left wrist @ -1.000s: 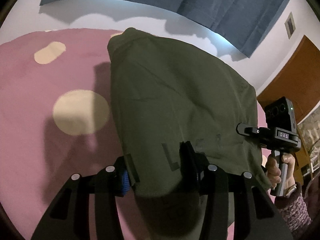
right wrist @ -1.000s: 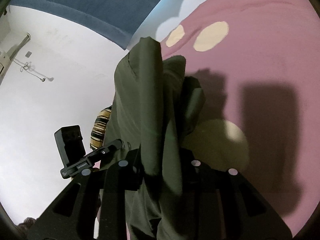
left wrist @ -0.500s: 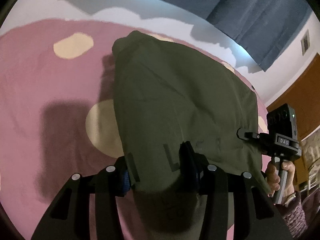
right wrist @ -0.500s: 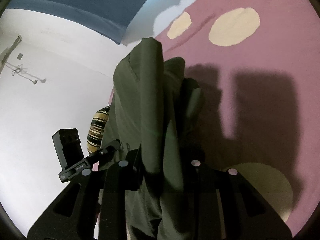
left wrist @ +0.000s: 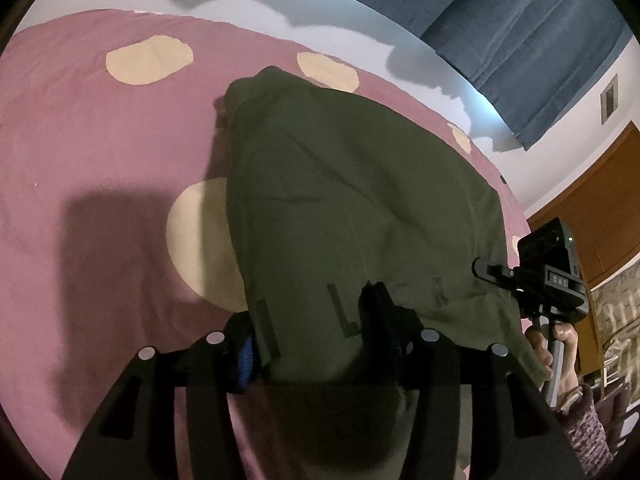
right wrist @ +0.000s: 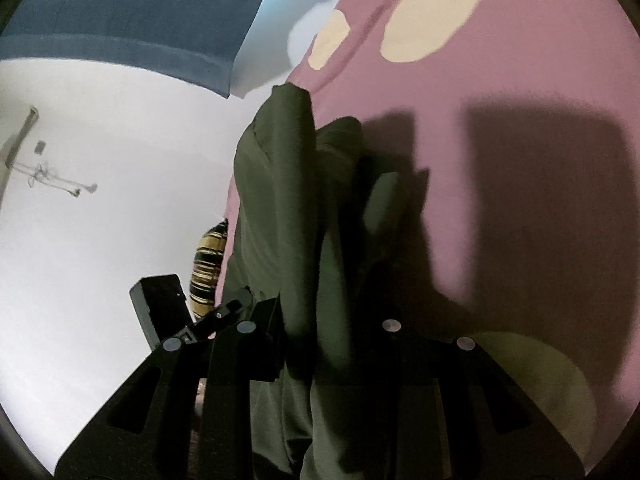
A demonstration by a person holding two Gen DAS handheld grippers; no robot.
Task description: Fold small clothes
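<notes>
An olive green garment (left wrist: pixel 352 200) hangs in the air over a pink bed cover (left wrist: pixel 100 140) with cream spots. My left gripper (left wrist: pixel 316 312) has one top corner of it between its fingers; its jaws are opening while the cloth still drapes over them. In the right wrist view the garment (right wrist: pixel 280 200) shows edge-on in bunched folds, with my right gripper (right wrist: pixel 320 320) shut on the other corner. Each gripper sees the other: the right one (left wrist: pixel 548 276) held by a hand (left wrist: pixel 560 344), the left one (right wrist: pixel 160 304) at the lower left. The garment's lower end is near the cover; whether it touches is hidden.
A blue curtain (left wrist: pixel 500 20) hangs on the white wall behind the bed. A brown wooden door (left wrist: pixel 600 200) stands at the right. A striped cloth (right wrist: pixel 206 264) lies at the bed's edge. Dark shadows of the grippers fall on the cover (right wrist: pixel 540 180).
Both grippers have sunk and moved out over the bed with the garment hanging between them. More of the pink cover and its cream spots shows in both views.
</notes>
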